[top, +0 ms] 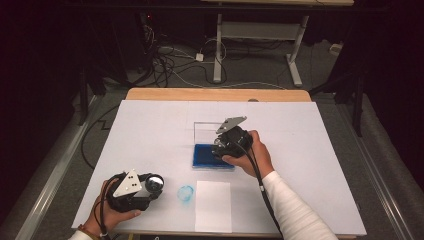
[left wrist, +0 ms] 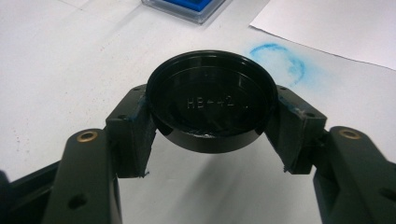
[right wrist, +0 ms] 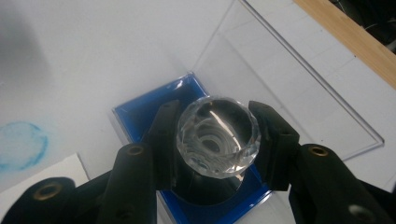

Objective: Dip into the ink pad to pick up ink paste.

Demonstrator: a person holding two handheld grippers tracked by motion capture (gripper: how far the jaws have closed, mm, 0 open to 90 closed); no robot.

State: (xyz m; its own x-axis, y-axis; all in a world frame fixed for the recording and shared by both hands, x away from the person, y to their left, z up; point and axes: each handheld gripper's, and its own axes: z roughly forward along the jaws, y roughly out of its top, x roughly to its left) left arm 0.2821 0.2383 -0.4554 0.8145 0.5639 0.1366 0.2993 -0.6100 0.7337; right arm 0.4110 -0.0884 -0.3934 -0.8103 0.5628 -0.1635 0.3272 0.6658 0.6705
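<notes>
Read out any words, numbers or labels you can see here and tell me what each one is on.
"HB++2": raised characters on the inside of the round black cap held in the left gripper; the middle marks are faint, so that part is uncertain.
No other text is readable: nothing on the blue ink pad, the clear stamp, or the white paper.

stamp (right wrist: 217,137) base hidden by its clear handle (ink pad (right wrist: 140,116) partly covered).

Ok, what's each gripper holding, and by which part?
Left gripper clamps the black round cap by its rim. Right gripper grips the clear faceted stamp by its sides.
</notes>
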